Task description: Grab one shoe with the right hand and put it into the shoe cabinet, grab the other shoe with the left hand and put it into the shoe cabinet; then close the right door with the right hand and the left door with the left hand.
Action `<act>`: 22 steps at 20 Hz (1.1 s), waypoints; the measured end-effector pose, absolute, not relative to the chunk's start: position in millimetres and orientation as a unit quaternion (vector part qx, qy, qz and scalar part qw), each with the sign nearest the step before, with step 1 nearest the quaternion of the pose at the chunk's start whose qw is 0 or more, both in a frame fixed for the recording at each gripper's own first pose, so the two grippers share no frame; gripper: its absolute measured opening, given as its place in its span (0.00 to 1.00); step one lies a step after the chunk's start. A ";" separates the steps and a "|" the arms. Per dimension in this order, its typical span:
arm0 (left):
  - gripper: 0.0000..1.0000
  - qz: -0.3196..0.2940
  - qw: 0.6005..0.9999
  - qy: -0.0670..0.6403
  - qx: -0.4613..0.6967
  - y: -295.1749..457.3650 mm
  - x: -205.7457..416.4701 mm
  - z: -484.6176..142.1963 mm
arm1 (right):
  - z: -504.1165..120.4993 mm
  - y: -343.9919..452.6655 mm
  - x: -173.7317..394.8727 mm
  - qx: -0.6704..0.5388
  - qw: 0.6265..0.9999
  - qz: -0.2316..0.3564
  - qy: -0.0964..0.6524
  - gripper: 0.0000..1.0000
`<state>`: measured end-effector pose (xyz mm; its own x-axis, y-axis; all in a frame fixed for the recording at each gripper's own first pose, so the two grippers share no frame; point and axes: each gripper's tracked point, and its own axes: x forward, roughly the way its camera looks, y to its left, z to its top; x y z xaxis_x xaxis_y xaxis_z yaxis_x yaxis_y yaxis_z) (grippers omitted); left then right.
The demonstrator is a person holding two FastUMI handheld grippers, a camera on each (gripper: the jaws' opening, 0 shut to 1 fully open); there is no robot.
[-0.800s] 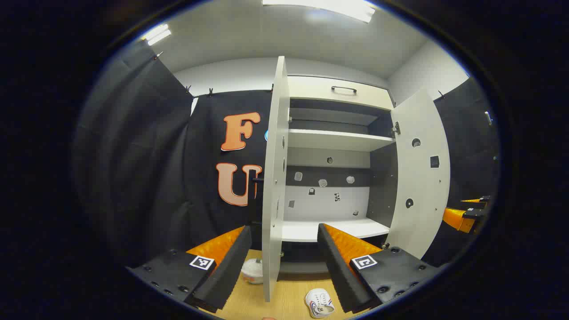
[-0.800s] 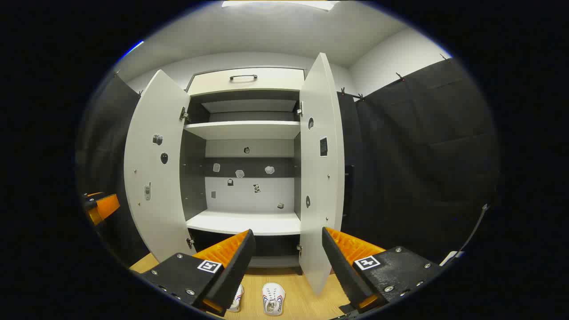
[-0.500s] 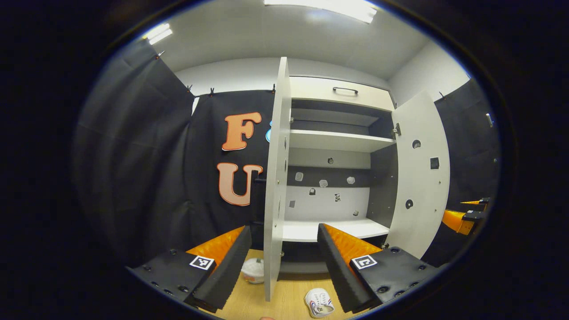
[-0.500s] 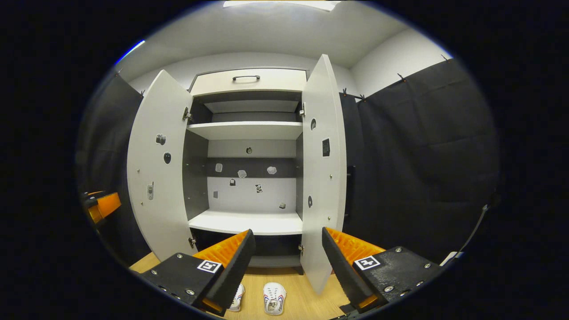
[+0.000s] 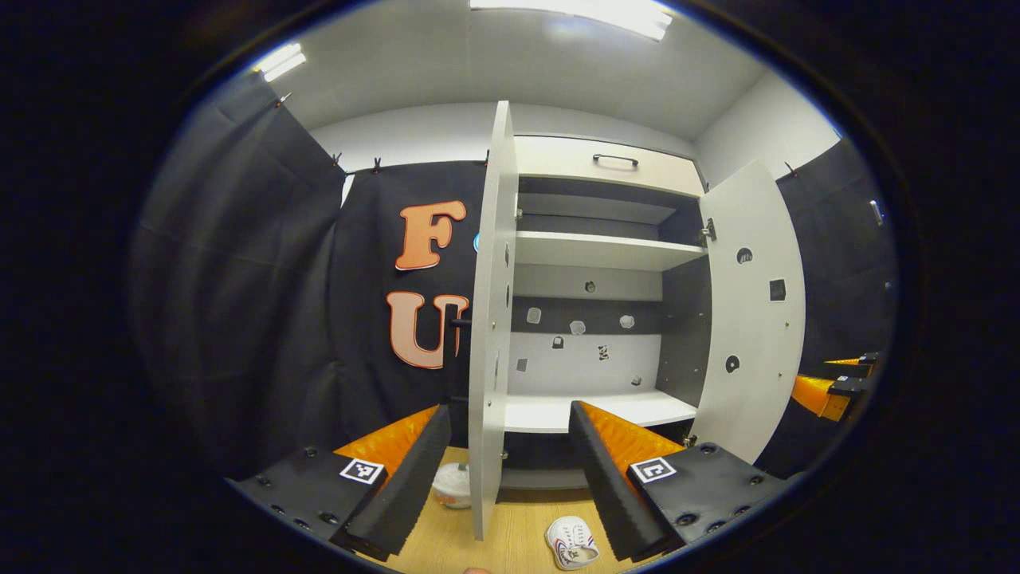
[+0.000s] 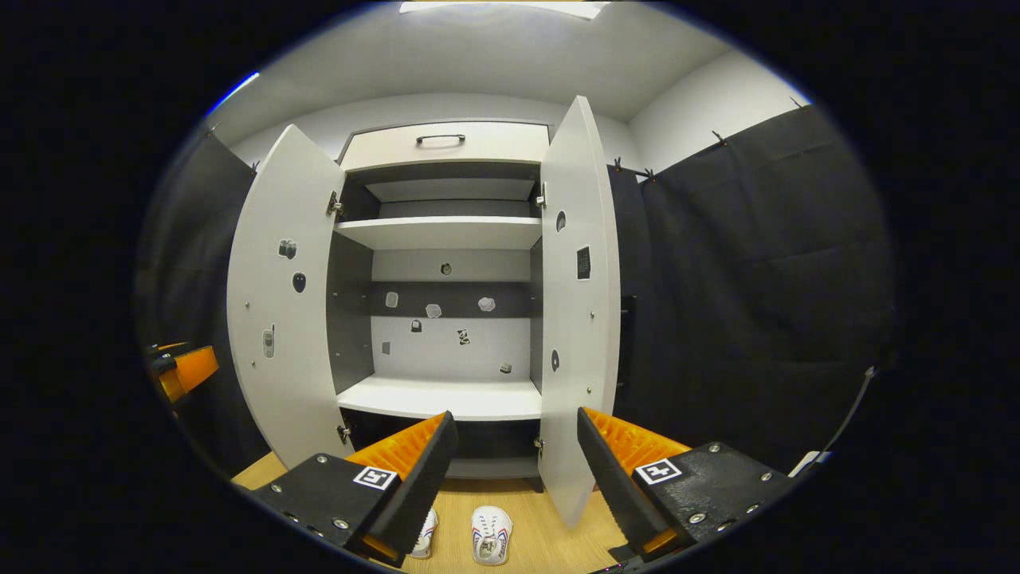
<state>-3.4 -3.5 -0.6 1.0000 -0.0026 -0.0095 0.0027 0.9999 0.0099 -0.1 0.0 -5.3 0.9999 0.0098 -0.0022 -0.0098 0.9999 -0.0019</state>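
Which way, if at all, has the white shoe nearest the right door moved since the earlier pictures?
No. The white shoe lies where it was, just left of the right door.

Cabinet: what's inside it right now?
The cabinet holds bare white shelves and small stickers on the back wall. No shoes inside. The dark space under the bottom shelf is partly hidden.

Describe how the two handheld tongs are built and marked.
The left tongs and the right tongs match: two long wedge-shaped fingers with ribbed inner faces, each mounted on a black block dotted with screws and bearing a small square black-and-white marker. A thin cable hangs beside the right one.
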 end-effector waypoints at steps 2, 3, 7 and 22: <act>0.96 -0.002 1.000 0.006 0.006 -5.4 -2.9 -2.3 | -10.8 -1.1 1.9 0.000 1.000 0.003 0.006 0.93; 0.96 -0.002 1.000 0.006 0.005 -5.5 -2.8 -1.7 | -14.8 -1.4 3.5 0.001 1.000 0.003 0.008 0.93; 0.96 0.003 1.000 0.007 0.006 -2.8 -1.3 -3.1 | -43.4 -0.3 14.5 -0.001 1.000 0.003 0.030 0.93; 0.96 0.037 0.999 0.022 0.015 21.7 -0.8 -13.7 | -268.0 21.2 65.8 -0.018 0.979 0.016 0.205 0.94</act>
<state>-0.8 21.7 -13.7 0.9962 0.0756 -0.0425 -0.0743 0.9967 0.0319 65.8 21.2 -268.0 0.9158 0.0233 -0.4009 -0.0378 0.9989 -0.0283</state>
